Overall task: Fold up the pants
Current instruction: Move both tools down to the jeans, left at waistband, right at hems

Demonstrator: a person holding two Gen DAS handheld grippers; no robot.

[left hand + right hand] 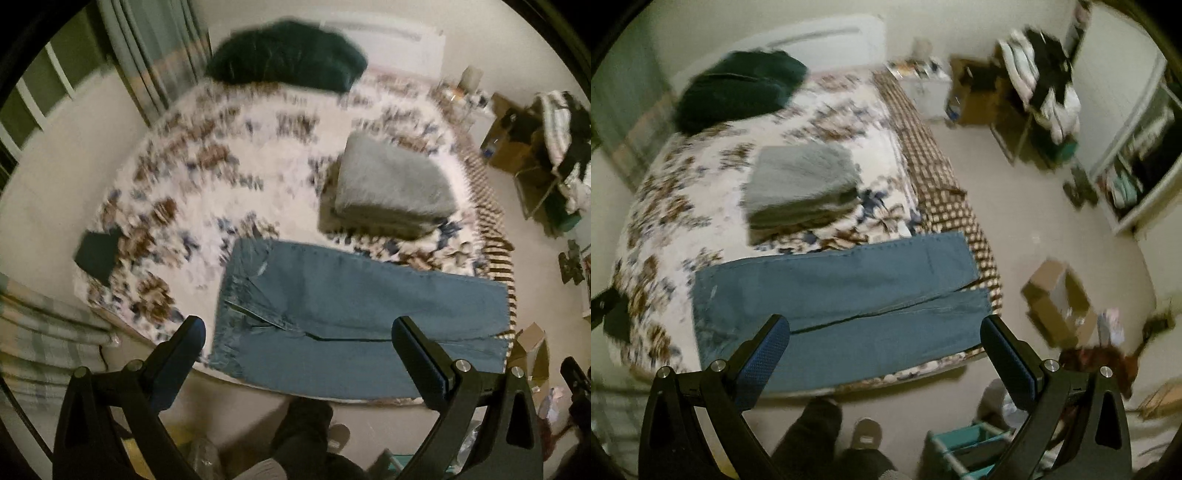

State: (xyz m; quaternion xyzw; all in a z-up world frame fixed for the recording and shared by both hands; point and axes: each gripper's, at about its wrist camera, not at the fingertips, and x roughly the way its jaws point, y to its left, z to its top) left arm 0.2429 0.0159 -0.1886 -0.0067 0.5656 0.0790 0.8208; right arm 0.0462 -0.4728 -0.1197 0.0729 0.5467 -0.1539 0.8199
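Note:
Blue jeans (354, 317) lie flat along the near edge of a floral bedspread (229, 158), waist to the left, legs side by side running right. They also show in the right wrist view (842, 295). My left gripper (301, 332) is open and empty, held high above the waist half of the jeans. My right gripper (886, 332) is open and empty, held high above the leg half. Both views are blurred.
A folded grey stack (391, 188) lies on the bed behind the jeans and shows in the right wrist view (801, 184). A dark green pillow (288, 55) sits at the head. A dark flat item (98, 254) lies at the bed's left. Cardboard boxes (1056, 302) and clutter stand on the floor to the right.

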